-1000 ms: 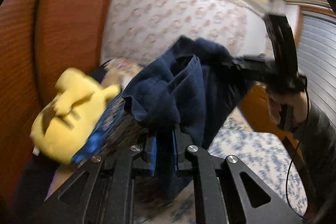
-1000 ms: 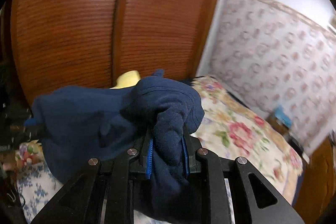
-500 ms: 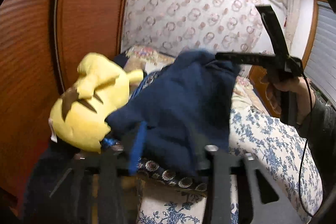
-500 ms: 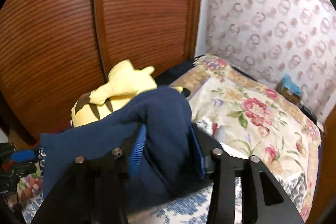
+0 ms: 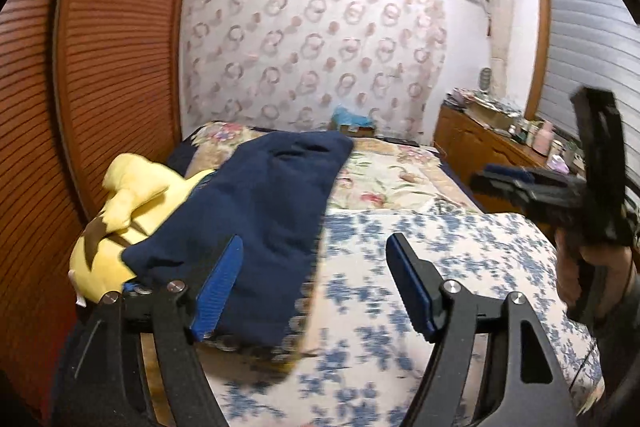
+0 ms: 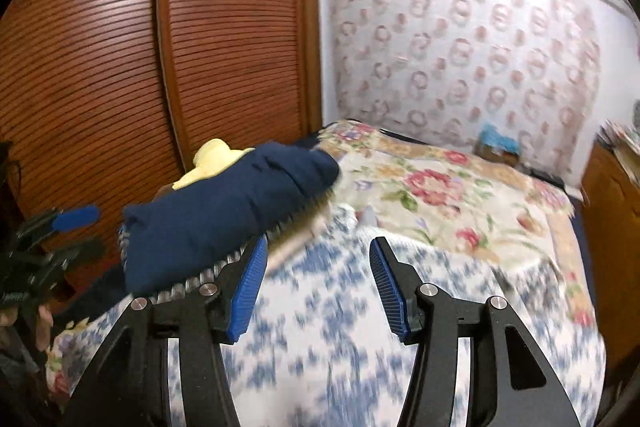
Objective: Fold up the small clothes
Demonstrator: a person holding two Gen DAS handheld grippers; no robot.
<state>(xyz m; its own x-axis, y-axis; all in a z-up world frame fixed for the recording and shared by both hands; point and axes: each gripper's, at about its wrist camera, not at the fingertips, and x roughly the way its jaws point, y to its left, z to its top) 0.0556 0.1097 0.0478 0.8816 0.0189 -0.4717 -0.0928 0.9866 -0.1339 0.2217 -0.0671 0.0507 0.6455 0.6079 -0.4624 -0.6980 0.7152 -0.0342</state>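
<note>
We find the left gripper (image 5: 316,283) and right gripper (image 6: 318,285) with jaws just spread apart, nothing between them. Beyond, left, the folded navy garment (image 5: 256,211) lies released on a stack on the blue-flowered bedspread (image 5: 400,307), against a yellow plush toy (image 5: 120,219). Farther off lies a floral quilt (image 6: 460,203).

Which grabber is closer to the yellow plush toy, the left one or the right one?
Left. The left gripper is open just beside the yellow plush toy, with the blue garment partly over the toy. The right gripper is open further off, with the garment between.
</note>
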